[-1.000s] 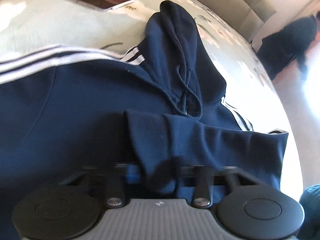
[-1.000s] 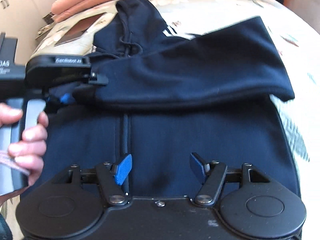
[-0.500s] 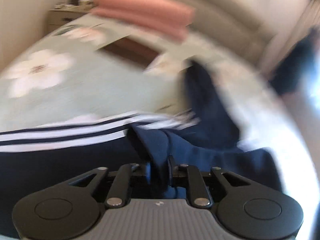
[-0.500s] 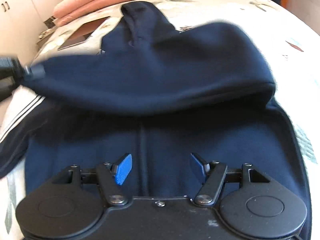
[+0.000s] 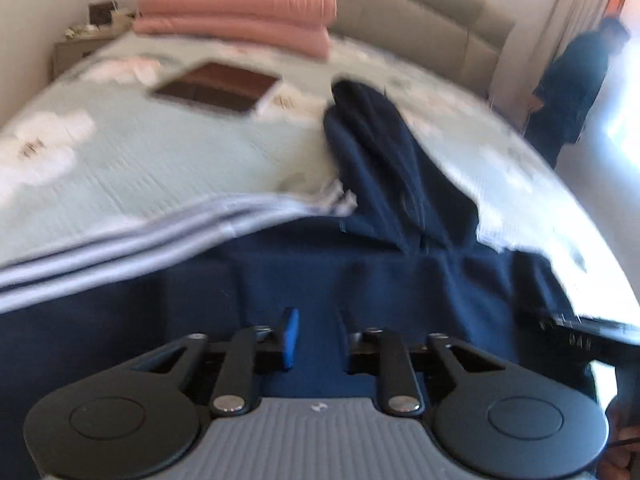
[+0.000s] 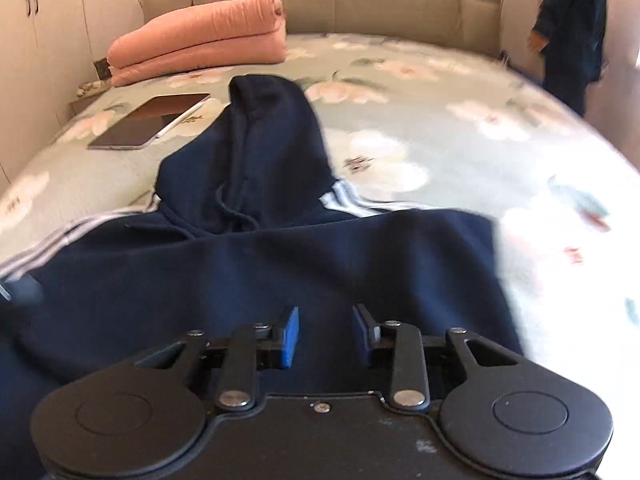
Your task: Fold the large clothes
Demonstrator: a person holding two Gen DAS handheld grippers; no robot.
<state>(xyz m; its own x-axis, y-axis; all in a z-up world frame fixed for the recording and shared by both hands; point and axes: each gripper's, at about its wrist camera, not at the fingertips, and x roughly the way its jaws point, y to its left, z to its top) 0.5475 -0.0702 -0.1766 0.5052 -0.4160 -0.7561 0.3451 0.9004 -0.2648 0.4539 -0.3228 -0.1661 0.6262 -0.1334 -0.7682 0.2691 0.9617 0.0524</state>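
Note:
A navy hoodie (image 6: 256,272) with white sleeve stripes lies flat on the floral bed, its hood (image 6: 272,136) pointing toward the headboard. One sleeve is folded across the chest. In the left wrist view the hoodie (image 5: 360,264) fills the foreground, with its striped sleeve (image 5: 160,228) running off to the left. My left gripper (image 5: 316,336) is open and empty just above the body fabric. My right gripper (image 6: 326,332) is open and empty above the folded sleeve. The edge of the right gripper's body shows at the right of the left wrist view (image 5: 580,332).
A tablet (image 6: 152,120) with a stylus lies on the bed left of the hood. Folded pink bedding (image 6: 200,52) sits by the padded headboard. A person in dark clothes (image 6: 572,28) stands beside the bed at the far right. Wardrobes stand along the left wall.
My left gripper carried the sleeve cuff across the chest, then let it go and opened. My right gripper stayed open and tilted up, now looking toward the headboard.

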